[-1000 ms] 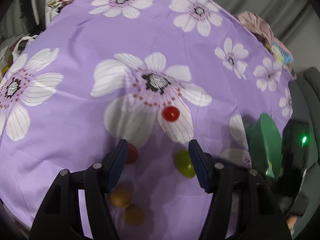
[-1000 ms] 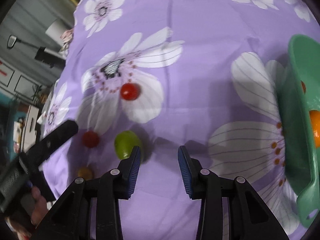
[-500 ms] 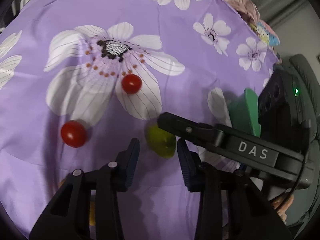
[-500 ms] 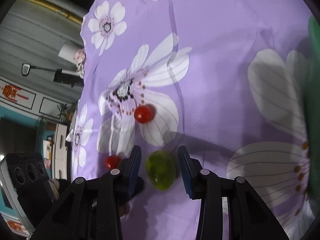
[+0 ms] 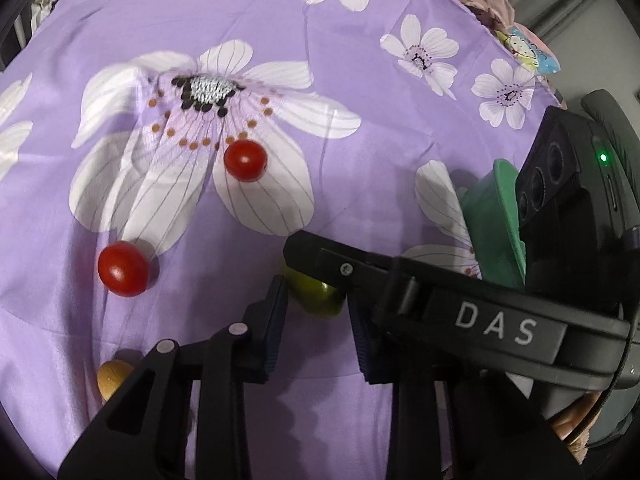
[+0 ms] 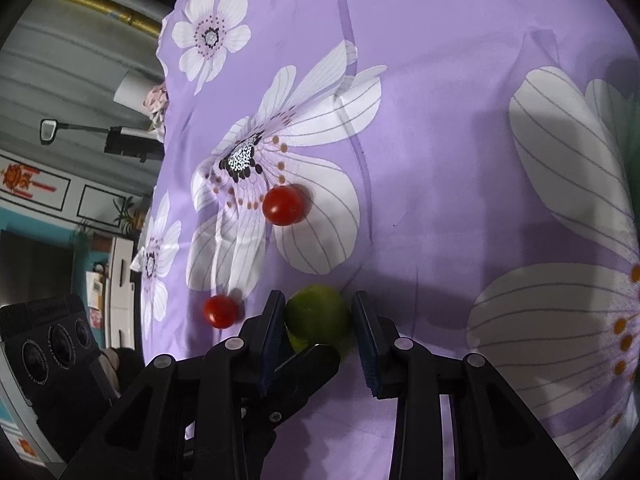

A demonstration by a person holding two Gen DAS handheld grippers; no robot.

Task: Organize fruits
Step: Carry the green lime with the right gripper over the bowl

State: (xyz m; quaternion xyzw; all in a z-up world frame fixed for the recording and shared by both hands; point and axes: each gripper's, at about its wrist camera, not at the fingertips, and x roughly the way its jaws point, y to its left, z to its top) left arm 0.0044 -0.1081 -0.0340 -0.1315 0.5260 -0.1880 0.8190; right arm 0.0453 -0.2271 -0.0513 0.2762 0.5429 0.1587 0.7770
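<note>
A green fruit [image 6: 318,314] lies on the purple flowered cloth [image 6: 440,120] between the pads of my right gripper [image 6: 318,294]. Both pads touch its sides and the jaws are closing. In the left wrist view the same green fruit [image 5: 320,306] sits at the tips of my left gripper [image 5: 317,294], whose narrow jaws are closing. The right gripper's finger [image 5: 400,280] crosses over it and hides the contact. Two red tomatoes [image 5: 245,160] [image 5: 123,268] lie farther off on the cloth. An orange fruit [image 5: 112,376] peeks out beside the left finger.
A green bowl [image 5: 490,224] stands at the right, behind the right gripper's camera body [image 5: 560,184]. One left gripper finger [image 6: 308,368] lies under the fruit's near side. The cloth's far edge [image 5: 480,20] drops off near bundled fabric.
The left jaws went from wide to narrow as the gripper moved in on the green fruit. The right gripper swung over and bracketed the same fruit, and its jaws narrowed onto it.
</note>
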